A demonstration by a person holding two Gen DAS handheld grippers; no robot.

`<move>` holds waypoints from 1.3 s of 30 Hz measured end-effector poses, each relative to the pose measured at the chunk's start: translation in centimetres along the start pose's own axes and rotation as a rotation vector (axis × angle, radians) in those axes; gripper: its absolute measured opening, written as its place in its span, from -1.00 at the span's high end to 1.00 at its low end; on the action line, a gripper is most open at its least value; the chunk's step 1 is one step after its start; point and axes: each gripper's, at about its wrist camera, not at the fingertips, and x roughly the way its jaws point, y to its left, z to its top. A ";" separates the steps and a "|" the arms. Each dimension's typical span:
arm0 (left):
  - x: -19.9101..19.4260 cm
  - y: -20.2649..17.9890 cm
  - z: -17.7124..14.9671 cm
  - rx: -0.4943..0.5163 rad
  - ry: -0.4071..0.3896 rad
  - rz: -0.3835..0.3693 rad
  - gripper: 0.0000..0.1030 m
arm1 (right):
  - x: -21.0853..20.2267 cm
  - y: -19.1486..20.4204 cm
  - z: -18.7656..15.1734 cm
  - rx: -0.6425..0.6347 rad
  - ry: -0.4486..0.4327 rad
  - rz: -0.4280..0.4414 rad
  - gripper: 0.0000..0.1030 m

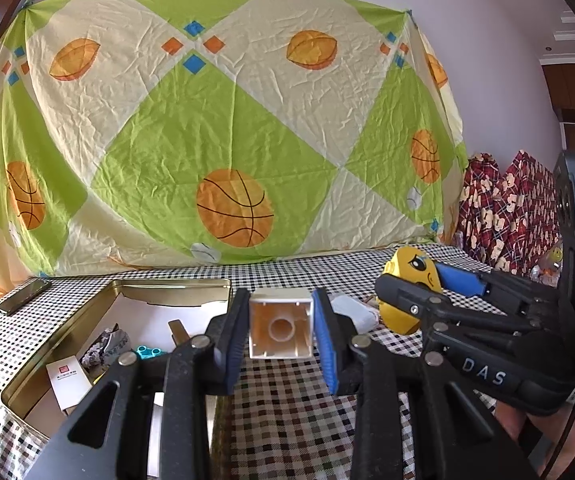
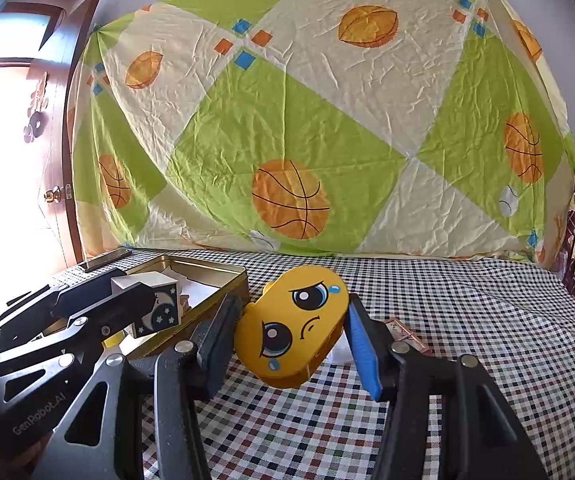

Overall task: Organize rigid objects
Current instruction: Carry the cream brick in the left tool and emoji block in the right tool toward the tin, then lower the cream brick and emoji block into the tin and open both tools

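Two claws, each pinching a toy above the checkered tablecloth (image 1: 287, 420)

A sports-print sheet (image 1: 223, 120) fills the upper frame; a gold tin (image 1: 39, 360) sits at lower left with a card, a turquoise piece (image 1: 147, 353) and scraps inside, and a phone (image 1: 23, 297) lies at the far left. At centre the left gripper (image 1: 281, 330) is pressed onto a white hollow cube (image 1: 281, 326), just beside the tin. The right gripper (image 2: 291, 330) clamps a yellow crying-face box (image 2: 293, 326), tilted, at lower centre.
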 end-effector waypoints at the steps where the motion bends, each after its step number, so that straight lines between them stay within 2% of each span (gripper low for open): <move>1: -0.1 0.2 0.0 -0.003 -0.001 0.003 0.41 | 0.0 0.1 0.0 0.000 -0.001 0.001 -0.06; 39: -2.8 4.3 0.1 -0.047 -0.056 0.045 0.41 | 1.2 4.5 0.2 -0.041 0.006 0.067 -0.06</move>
